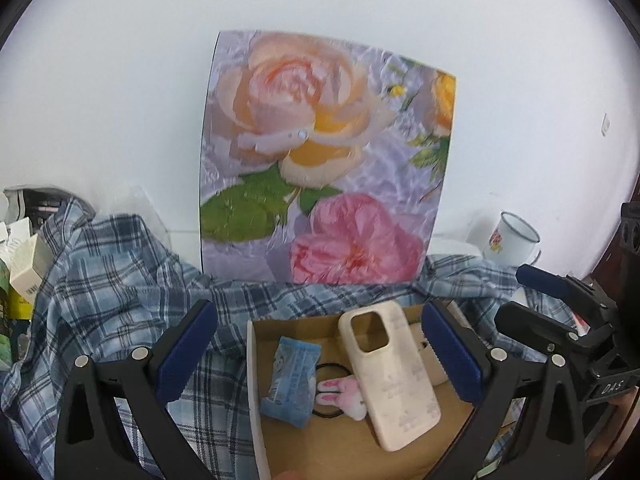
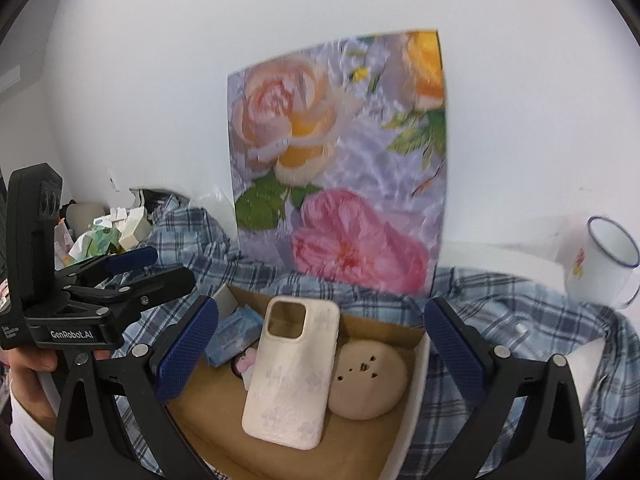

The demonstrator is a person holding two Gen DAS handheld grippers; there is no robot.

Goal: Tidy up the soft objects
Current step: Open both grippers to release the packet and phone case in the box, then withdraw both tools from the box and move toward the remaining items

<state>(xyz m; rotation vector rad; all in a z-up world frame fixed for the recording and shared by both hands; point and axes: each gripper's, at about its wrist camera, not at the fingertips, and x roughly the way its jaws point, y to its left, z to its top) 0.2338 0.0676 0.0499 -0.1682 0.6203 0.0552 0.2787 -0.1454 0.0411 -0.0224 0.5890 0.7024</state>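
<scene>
An open cardboard box [image 1: 256,396] [image 2: 416,384] sits on a blue plaid shirt [image 1: 120,292] [image 2: 500,320]. In it lie a cream phone case [image 1: 394,376] [image 2: 292,372], a blue tissue pack [image 1: 294,380] [image 2: 232,334], a pink-eared bunny hair tie [image 1: 344,398] [image 2: 246,364] and a tan round plush [image 2: 368,380]. My left gripper [image 1: 316,352] is open and empty above the box. My right gripper [image 2: 320,344] is open and empty above the box too. Each gripper shows from the side in the other's view: the right one [image 1: 560,300], the left one [image 2: 136,272].
A floral picture panel [image 1: 320,160] [image 2: 340,160] leans on the white wall behind the box. A white enamel mug [image 1: 510,240] [image 2: 604,268] stands at the right. Cartons and clutter [image 1: 24,272] [image 2: 108,236] pile at the left.
</scene>
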